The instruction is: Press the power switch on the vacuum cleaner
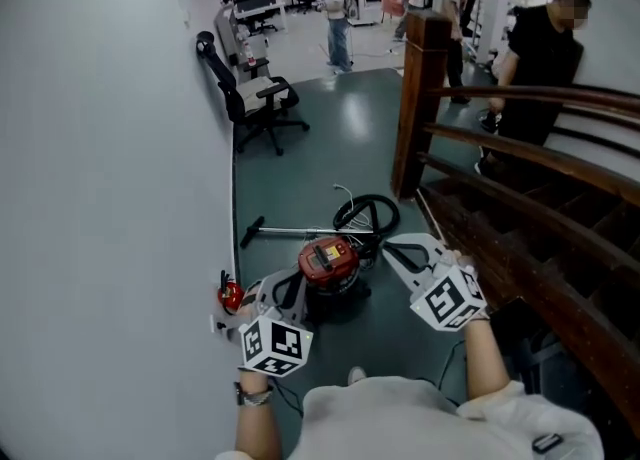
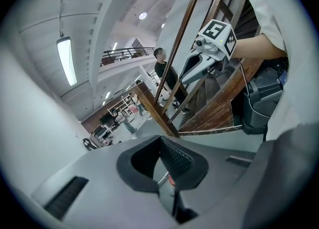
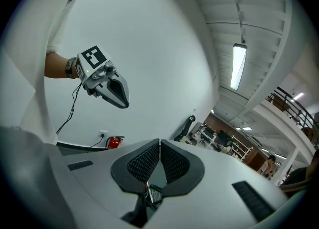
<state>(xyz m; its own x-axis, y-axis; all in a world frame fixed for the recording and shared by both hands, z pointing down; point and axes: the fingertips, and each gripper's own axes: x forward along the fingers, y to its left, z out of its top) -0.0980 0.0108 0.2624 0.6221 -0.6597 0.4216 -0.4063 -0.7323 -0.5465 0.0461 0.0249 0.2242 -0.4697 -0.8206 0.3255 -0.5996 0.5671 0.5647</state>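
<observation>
The red canister vacuum cleaner lies on the dark green floor, its black hose coiled behind it and its metal wand stretched to the left. Its power switch cannot be made out. My left gripper hovers just left of the canister, jaws shut and empty. My right gripper hangs just right of the canister, also shut on nothing. In the left gripper view a sliver of the red vacuum cleaner shows below the closed pads. The right gripper view shows the pads pressed together.
A white wall runs along the left, with a red fire extinguisher at its foot. A black office chair stands farther back. A wooden stair railing and its post close off the right. A person in black stands behind the railing.
</observation>
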